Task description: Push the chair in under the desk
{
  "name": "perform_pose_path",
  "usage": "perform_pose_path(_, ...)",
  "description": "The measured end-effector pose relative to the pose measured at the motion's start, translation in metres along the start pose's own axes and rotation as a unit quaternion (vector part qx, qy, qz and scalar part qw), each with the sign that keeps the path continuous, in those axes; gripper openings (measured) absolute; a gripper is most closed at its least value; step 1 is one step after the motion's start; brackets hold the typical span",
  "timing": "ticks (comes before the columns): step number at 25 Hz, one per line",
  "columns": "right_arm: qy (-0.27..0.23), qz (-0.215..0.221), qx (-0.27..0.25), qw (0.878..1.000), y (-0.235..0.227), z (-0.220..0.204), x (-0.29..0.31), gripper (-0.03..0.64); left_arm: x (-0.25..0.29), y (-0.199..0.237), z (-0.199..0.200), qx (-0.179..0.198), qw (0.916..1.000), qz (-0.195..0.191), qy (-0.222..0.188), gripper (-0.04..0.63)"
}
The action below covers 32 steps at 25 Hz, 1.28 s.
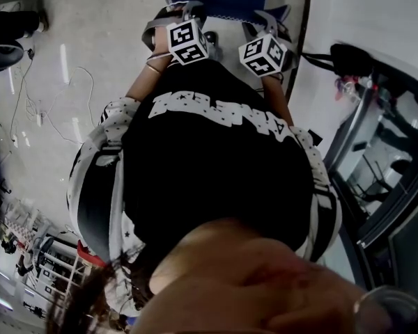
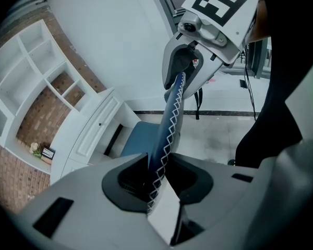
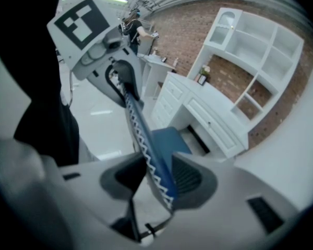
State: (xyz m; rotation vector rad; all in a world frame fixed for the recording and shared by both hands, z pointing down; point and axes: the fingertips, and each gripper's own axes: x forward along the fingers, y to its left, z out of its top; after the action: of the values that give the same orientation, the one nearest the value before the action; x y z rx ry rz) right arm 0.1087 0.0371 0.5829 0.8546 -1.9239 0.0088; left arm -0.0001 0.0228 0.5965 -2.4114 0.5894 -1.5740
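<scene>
Blue fabric edged with white zigzag stitching forms the chair (image 2: 173,113) backrest, and both grippers grip its top edge. The left gripper (image 2: 157,177) has its jaws clamped on that edge, and the right gripper (image 3: 157,178) is clamped on it further along. The seat faces the white counter (image 3: 211,116), close to the dark kneehole (image 3: 197,135) at the middle right of the right gripper view. White shelves (image 3: 255,51) rise behind against a brick wall (image 3: 182,35). A small plant (image 3: 205,71) stands on the counter. Loose cables (image 1: 56,96) trail over the floor (image 1: 97,19) at the head view's left.
</scene>
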Motion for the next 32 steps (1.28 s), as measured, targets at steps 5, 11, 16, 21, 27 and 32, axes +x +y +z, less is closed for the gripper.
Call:
perform_pose_path(5, 0.002, -0.004, 0.000, 1.000, -0.009, 0.007, 0.005, 0.169, 0.002, 0.013, -0.001, -0.001, 1.0000, 0.001, 0.000, 0.129)
perform_pose_path(11, 0.012, -0.008, 0.005, 1.000, -0.027, 0.015, 0.023, 0.169, 0.016, 0.032, -0.002, 0.001, 1.0000, -0.003, -0.007, 0.126)
perform_pose_path(16, 0.019, -0.008, 0.008, 1.000, -0.033, 0.007, 0.017, 0.169, 0.017, 0.029, 0.009, 0.006, 0.9998, -0.013, -0.013, 0.126)
perform_pose_path(21, 0.032, 0.000, 0.011, 0.999, -0.032, 0.010, 0.019, 0.169, 0.015, 0.032, 0.009, 0.007, 0.9996, -0.018, -0.021, 0.126)
perform_pose_path(27, 0.041, 0.000, 0.011, 0.999, -0.042, 0.011, 0.024, 0.169, 0.021, 0.040, 0.012, 0.011, 0.9996, -0.015, -0.023, 0.127)
perform_pose_path(32, 0.052, 0.006, 0.005, 0.999, -0.040, 0.011, 0.027, 0.164, 0.022, 0.042, 0.011, 0.014, 0.9996, -0.013, -0.022, 0.126)
